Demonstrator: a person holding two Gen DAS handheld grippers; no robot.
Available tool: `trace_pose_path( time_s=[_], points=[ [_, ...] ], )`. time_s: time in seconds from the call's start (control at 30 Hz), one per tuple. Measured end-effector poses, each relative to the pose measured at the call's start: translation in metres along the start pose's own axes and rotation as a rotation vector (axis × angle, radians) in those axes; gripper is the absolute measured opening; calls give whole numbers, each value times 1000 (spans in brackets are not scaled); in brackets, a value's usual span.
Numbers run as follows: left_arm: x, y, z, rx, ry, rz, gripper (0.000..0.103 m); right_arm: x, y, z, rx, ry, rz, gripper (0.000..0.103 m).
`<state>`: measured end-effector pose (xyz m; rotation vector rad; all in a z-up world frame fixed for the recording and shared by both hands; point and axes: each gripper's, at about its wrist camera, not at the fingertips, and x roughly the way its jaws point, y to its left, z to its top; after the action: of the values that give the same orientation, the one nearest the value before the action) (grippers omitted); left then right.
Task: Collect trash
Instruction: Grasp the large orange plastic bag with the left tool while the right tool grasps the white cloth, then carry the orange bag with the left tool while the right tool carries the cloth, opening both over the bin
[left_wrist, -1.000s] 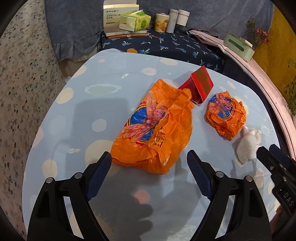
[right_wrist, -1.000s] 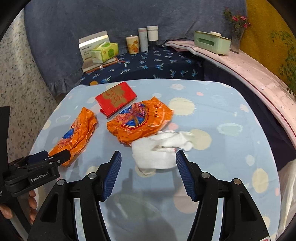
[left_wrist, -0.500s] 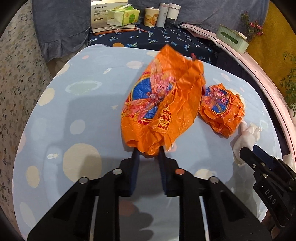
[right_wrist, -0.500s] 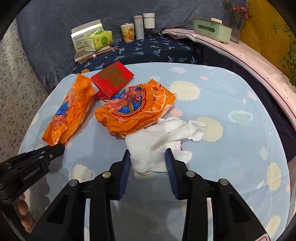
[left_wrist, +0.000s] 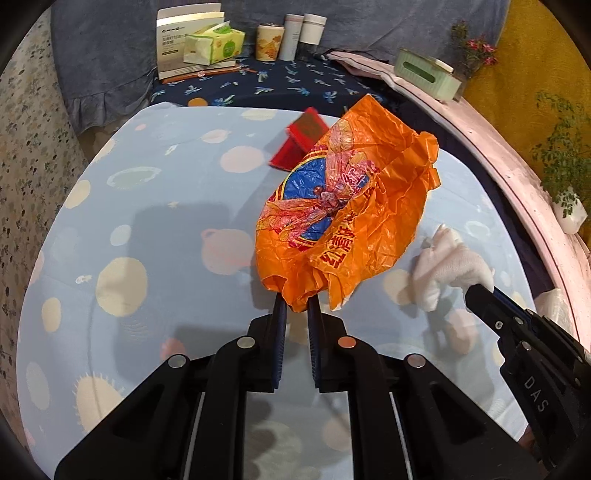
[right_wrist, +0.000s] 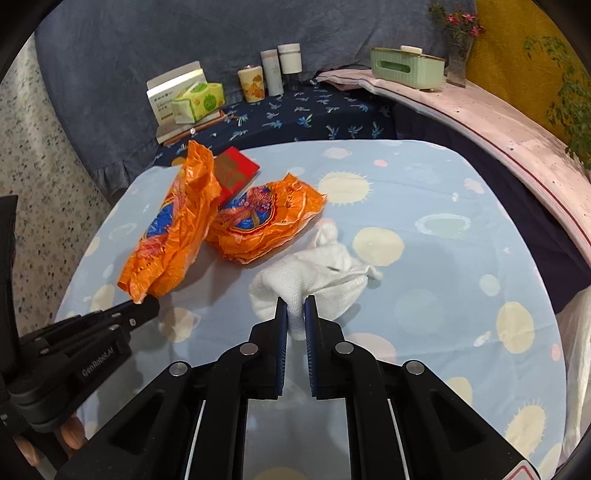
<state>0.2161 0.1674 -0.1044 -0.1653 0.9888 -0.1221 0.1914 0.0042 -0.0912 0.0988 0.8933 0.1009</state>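
Observation:
My left gripper (left_wrist: 295, 301) has its jaws closing on the bottom corner of a crumpled orange plastic bag (left_wrist: 343, 206), and the pads pinch it. The bag stands tilted up off the blue spotted tablecloth (left_wrist: 147, 221). In the right wrist view, my right gripper (right_wrist: 295, 299) has its jaws closing on a bunched white cloth (right_wrist: 314, 273), with fabric squeezed between the pads. A second orange bag (right_wrist: 266, 218) lies on the table between the two. A red packet (right_wrist: 236, 171) lies behind it. The held bag (right_wrist: 173, 221) rises above the left gripper (right_wrist: 147, 304).
Behind the table, a dark blue patterned surface (left_wrist: 295, 85) carries a white box (left_wrist: 177, 44), a green tissue pack (left_wrist: 214, 44) and several cups (left_wrist: 295, 35). A curved pink ledge (right_wrist: 498, 125) at the right holds a green tissue box (right_wrist: 406, 68) and flowers (right_wrist: 458, 33).
Both grippers went from wide open to closed. The left one took hold of the orange bag and tipped it up off the table. The right one closed on the white cloth.

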Motion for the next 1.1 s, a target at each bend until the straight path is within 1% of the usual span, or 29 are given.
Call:
trace_pose_path(
  time_s=[0.27, 0.5, 0.8, 1.1],
  points=[
    [-26, -52, -6, 46, -24, -46, 11, -47, -32, 0, 52, -73, -3, 9],
    [-48, -103, -14, 114, -49, -85, 11, -91, -67, -2, 105, -145, -16, 9],
    [-67, -172, -24, 213, -66, -138, 11, -142, -123, -7, 188, -232, -62, 9],
    [-74, -246, -43, 325, -59, -193, 11, -178, -187, -23, 292, -288, -124, 9]
  ],
)
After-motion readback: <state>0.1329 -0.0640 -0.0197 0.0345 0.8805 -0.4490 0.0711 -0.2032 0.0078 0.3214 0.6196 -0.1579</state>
